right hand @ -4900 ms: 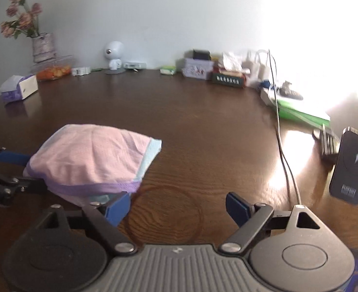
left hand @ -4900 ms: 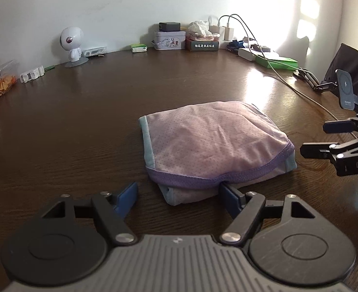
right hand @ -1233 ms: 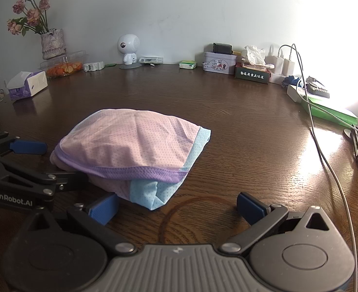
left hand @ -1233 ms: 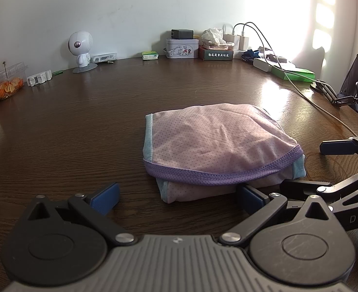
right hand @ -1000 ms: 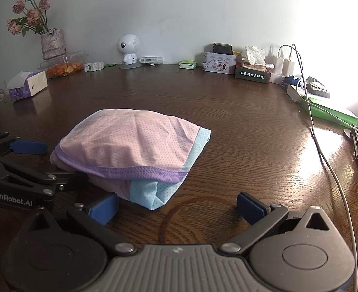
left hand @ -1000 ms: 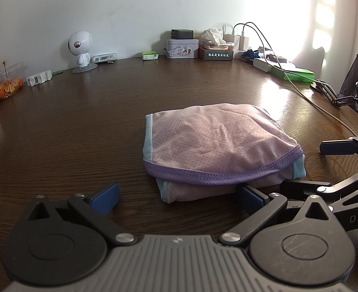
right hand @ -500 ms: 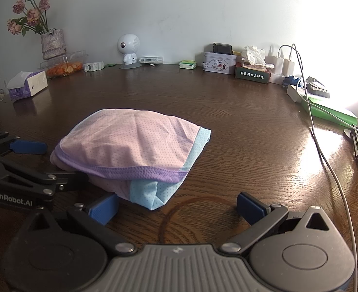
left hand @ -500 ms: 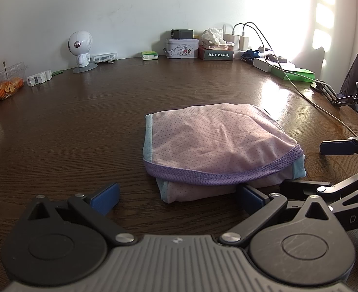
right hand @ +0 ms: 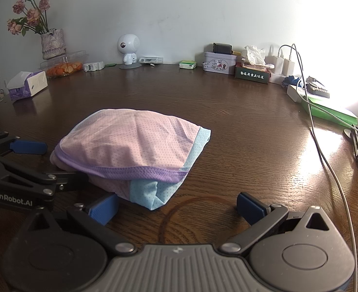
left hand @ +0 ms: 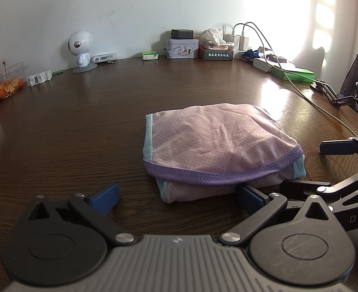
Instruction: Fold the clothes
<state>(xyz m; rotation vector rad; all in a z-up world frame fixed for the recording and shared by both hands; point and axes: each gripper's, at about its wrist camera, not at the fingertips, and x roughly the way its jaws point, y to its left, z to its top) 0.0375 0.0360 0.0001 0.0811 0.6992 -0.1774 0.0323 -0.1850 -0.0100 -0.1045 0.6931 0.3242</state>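
From my left gripper (left hand: pixel 176 196), jaws spread and empty, the folded garment (left hand: pixel 218 146) lies just ahead and slightly right on the surface (left hand: pixel 81 121), its long axis running left to right. My right gripper (right hand: pixel 176 205), also released, has it ahead to the left.

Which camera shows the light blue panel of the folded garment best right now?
The right wrist view: the light blue panel faces it along the near right corner of the folded garment. The left wrist view shows only thin blue strips at the left edge and right end.
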